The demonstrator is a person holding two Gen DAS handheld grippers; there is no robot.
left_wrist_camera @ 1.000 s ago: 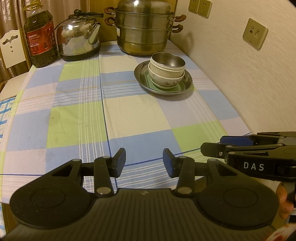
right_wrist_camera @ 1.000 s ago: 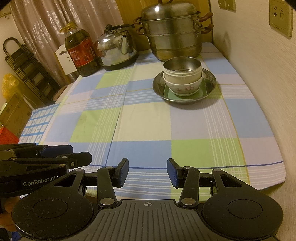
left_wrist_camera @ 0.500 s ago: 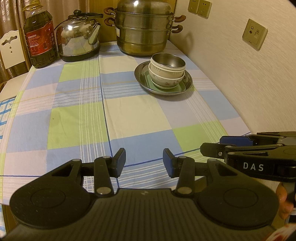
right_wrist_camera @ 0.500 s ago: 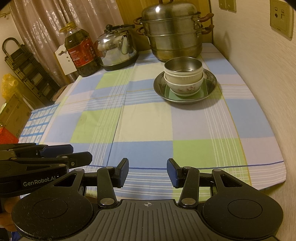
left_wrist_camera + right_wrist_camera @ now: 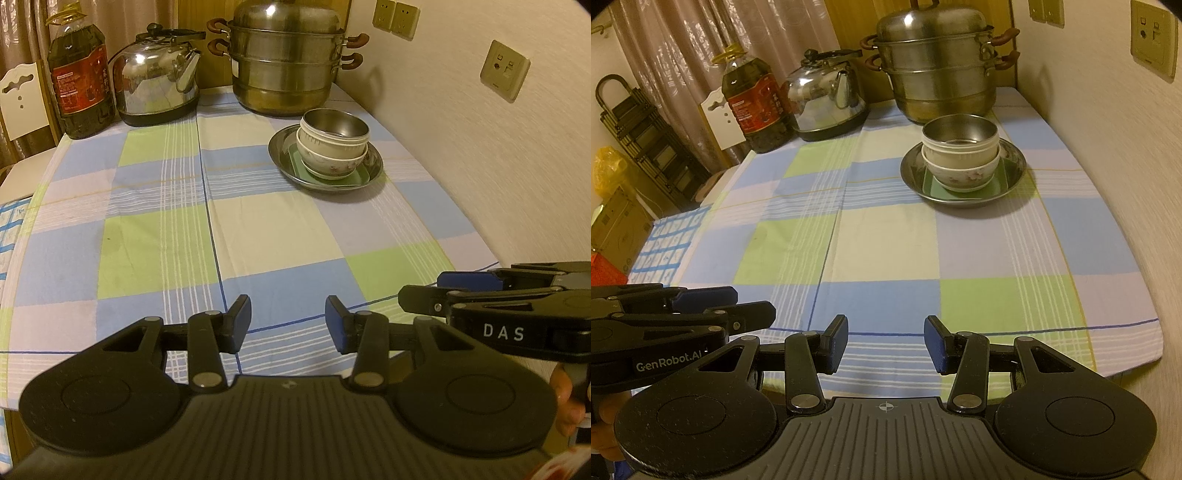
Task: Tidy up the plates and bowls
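Observation:
A stack stands at the far right of the checked tablecloth: a steel plate (image 5: 282, 155) (image 5: 1015, 162), a green square plate (image 5: 354, 179) (image 5: 929, 182) in it, a white flowered bowl (image 5: 332, 164) (image 5: 960, 177), a ribbed white bowl and a steel bowl (image 5: 334, 123) (image 5: 960, 129) on top. My left gripper (image 5: 288, 323) is open and empty above the table's near edge. My right gripper (image 5: 885, 343) is open and empty beside it, also near the front edge. Each shows in the other's view, the left gripper (image 5: 731, 308) and the right gripper (image 5: 439, 286).
A steel steamer pot (image 5: 284, 55) (image 5: 938, 59), a kettle (image 5: 157, 81) (image 5: 827, 96) and an oil bottle (image 5: 79, 74) (image 5: 755, 99) stand along the back edge. The wall (image 5: 480, 155) with sockets runs along the table's right side. A chair (image 5: 18, 99) stands at the left.
Both grippers stay open and hardly move; the views have drifted very slightly. The stack has not moved.

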